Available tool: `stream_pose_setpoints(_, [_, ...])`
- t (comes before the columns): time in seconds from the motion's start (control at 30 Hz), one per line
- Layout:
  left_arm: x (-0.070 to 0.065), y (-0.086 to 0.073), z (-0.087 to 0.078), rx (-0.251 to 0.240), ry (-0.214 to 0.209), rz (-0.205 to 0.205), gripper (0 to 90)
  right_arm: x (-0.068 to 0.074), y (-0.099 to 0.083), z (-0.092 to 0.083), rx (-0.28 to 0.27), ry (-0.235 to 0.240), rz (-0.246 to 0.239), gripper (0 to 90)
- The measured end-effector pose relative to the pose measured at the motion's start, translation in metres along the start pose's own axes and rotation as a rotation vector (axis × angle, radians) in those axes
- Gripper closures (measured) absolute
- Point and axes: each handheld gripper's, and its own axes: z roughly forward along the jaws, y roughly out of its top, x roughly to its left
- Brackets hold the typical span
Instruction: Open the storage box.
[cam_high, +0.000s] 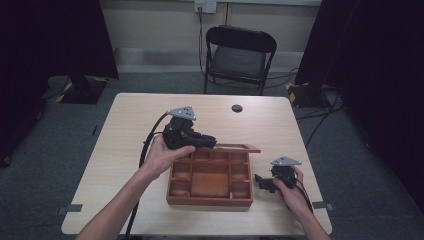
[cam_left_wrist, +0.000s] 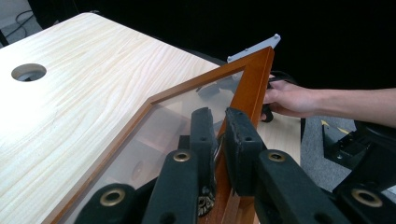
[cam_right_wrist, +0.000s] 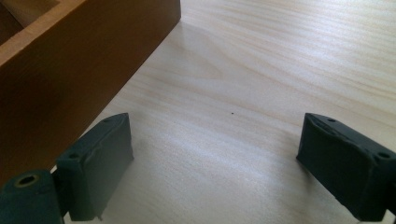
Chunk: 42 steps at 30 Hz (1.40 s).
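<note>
The reddish-brown wooden compartment box (cam_high: 210, 181) sits at the lower centre of the high view on the pale wood-grain table (cam_high: 125, 130), its glazed wooden-framed lid (cam_high: 235, 148) raised along the far edge. The left gripper (cam_high: 212, 143), just above the frame's centre, holds that lid: in the left gripper view its two black jaws stand nearly together in the lower middle, pinching the orange-brown rail of the lid's frame (cam_left_wrist: 254, 84), which runs up and to the right from between them. The transparent pane (cam_left_wrist: 154, 135) spreads to the left of the clamped rail. The lid's long axis thus lies along the box's far side, and it would swing about that hinged edge.

The right gripper (cam_high: 259, 179) rests at the lower right of the high view, just beside the box's right wall but apart from it. In the right gripper view its jaws are spread wide and hold nothing, with bare table between them and the box's wall (cam_right_wrist: 70, 65) at the upper left.

The left hand, already on the lid, is the one placed to move it; the right is nearer the box's body and could steady it.
</note>
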Motion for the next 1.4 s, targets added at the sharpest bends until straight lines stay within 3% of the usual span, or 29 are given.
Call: stream_pose_setpoints(1.4, [0.006, 0.011, -0.002, -0.007, 0.018, 0.006, 82.7, 0.000, 0.000, 0.000, 0.000, 0.001, 0.000, 9.4])
